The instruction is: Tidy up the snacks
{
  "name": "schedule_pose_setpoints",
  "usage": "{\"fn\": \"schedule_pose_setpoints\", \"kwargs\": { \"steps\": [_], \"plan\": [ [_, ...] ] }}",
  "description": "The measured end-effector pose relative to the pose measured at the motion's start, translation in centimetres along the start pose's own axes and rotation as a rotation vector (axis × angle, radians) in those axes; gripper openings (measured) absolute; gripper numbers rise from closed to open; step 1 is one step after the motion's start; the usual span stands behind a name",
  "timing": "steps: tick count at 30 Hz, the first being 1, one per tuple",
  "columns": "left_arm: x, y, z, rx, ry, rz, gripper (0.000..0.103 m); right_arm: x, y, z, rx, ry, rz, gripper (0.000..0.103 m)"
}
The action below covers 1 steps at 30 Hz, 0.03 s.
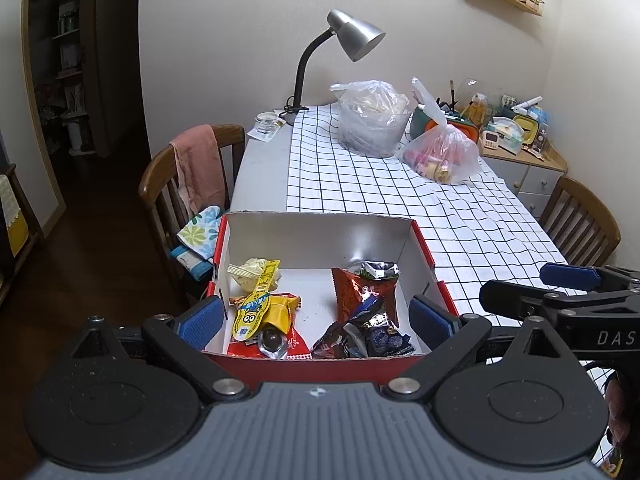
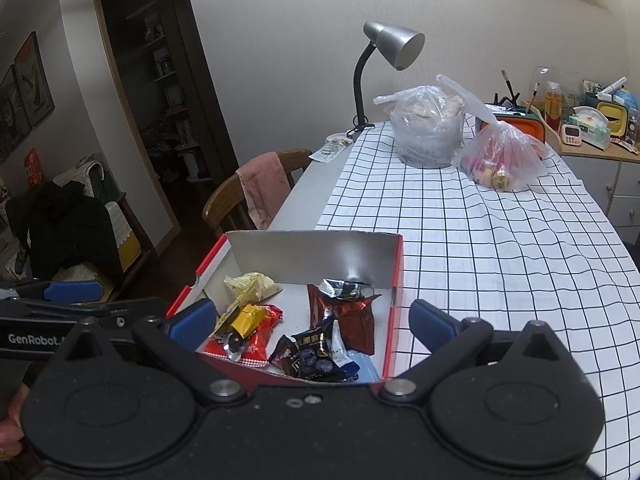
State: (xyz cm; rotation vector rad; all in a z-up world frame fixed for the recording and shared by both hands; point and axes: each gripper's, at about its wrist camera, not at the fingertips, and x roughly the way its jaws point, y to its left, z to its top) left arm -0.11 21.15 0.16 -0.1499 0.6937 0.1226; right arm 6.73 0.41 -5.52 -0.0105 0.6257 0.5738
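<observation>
— Left gripper (image 1: 316,318)?
— Held low and level, jaws spread wide, nothing between the blue pads (image 1: 202,320).
— Right gripper (image 2: 312,320)?
— Just beside the left one, also wide open and empty, pointing forward the same way.

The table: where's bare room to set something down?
The checkered cloth is bare between the red box and the two plastic bags. The grey strip beside the lamp is free. The box floor is crowded with snacks.
</observation>
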Motion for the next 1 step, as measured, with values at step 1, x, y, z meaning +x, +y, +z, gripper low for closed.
{"fn": "schedule_pose_setpoints", "kwargs": {
  "steps": [1],
  "plan": [
    [-0.03, -0.1, -0.03, 0.0, 0.0, -0.001, 0.1, -0.04, -0.2, -0.08, 0.004, 0.001, -0.002, 0.103]
  ]
}}
